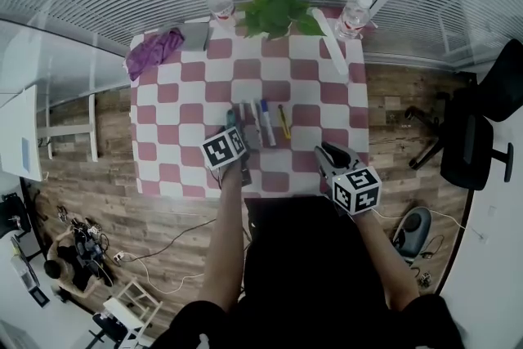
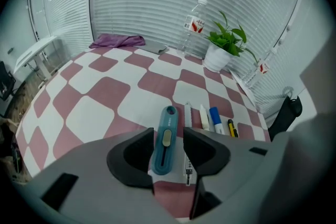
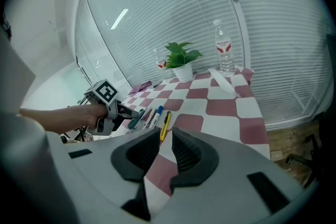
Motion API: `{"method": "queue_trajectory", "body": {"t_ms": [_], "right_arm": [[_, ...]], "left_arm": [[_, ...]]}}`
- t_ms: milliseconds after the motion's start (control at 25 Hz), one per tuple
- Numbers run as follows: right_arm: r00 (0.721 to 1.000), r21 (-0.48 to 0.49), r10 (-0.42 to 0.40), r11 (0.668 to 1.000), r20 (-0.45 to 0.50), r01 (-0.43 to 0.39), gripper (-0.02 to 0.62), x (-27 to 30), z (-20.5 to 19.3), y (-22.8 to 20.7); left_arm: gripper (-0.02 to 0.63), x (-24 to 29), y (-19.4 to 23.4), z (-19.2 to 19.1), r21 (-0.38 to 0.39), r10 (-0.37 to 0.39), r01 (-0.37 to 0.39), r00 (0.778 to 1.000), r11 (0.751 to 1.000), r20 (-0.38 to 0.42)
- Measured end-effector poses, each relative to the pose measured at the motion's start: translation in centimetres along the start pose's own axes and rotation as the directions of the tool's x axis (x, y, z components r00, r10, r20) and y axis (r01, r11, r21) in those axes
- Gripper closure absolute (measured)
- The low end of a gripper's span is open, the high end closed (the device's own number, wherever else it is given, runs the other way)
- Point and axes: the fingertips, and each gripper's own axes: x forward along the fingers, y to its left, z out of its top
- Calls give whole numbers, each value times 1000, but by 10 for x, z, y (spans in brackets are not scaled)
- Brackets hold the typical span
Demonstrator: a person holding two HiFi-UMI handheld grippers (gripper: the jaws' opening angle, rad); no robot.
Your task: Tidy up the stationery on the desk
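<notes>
Checked desk (image 1: 188, 106); left gripper (image 2: 168, 134) released over near edge, jaws apart either side of teal cutter (image 2: 167, 118) lying flat there; right gripper (image 3: 166, 134) toward near-right corner, jaws slightly apart, grasping nothing; row of pens (image 1: 263, 123) just beside cutter, toward right edge.

checkered table (image 1: 189, 94) | front: teal cutter (image 2: 164, 140), pens (image 2: 214, 118) (side by side) | back edge: two bottles (image 1: 221, 2), plant (image 1: 274, 6), purple cloth (image 1: 150, 53)

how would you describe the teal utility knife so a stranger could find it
On the red-and-white checkered table, a row of pens and markers lies near the person's edge. The utility knife is at the row's left end: the only teal, flat, wide-bodied piece, with a beige slider.
</notes>
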Motion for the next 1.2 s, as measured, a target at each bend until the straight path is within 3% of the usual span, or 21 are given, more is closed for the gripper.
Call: {"method": "queue_trajectory", "body": {"t_ms": [240,440,600,840,960,1200], "right_arm": [[998,-5,29,1000,61,-29,506,-3,14,14],[992,-16,32,999,120,-30,506,-13,29,35],[990,8,-4,1000,142,3,518,-18,21,55],[981,39,-77,997,180,71,552,-39,-8,96],[973,32,-106,994,207,102,562,-54,-19,121],[951,-6,-129,991,283,136,574,-93,-29,179]], "left_arm": [[424,-36,-13,-3,124,-44,39,998,992,38],[536,-82,-24,-21,260,-125,110,991,959,41],[571,-118,-20,-30,308,-209,181,976,934,63],[574,-182,-5,-46,370,-406,329,901,869,153],[574,-220,9,-53,406,-469,362,859,839,204],[574,-291,29,-74,515,-601,416,754,750,266]]}}
